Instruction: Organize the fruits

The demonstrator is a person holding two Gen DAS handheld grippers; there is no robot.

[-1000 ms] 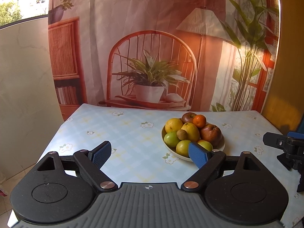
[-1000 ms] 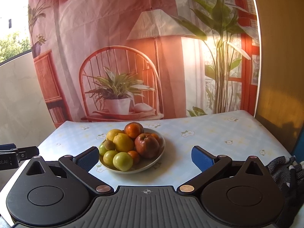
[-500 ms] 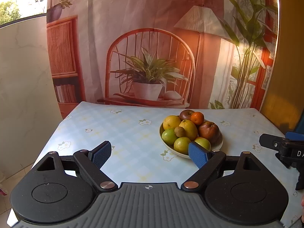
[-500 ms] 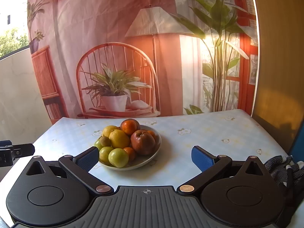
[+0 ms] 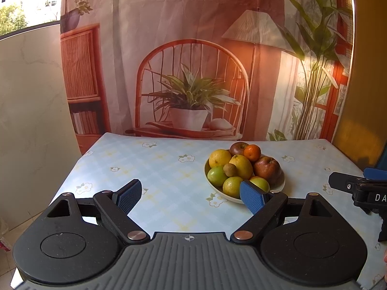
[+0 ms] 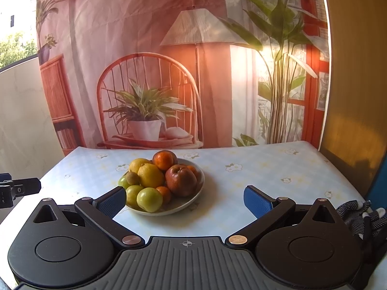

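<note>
- Right wrist view: right gripper [image 6: 185, 199] spread, empty; bowl [image 6: 193, 199] of fruit just ahead, left of its centre.
- Left gripper [image 5: 191, 194] also spread, empty; bowl [image 5: 281, 186] ahead to its right.
- Right gripper seems nearer, though fisheye hampers judging.

We see warm, bright daylight in both views. The sky at top left is blown out white, and an orange sun patch glows on the yellow wall [image 6: 348, 130] at right. Fisheye bending curves the edges; focus stays sharp throughout.
</note>
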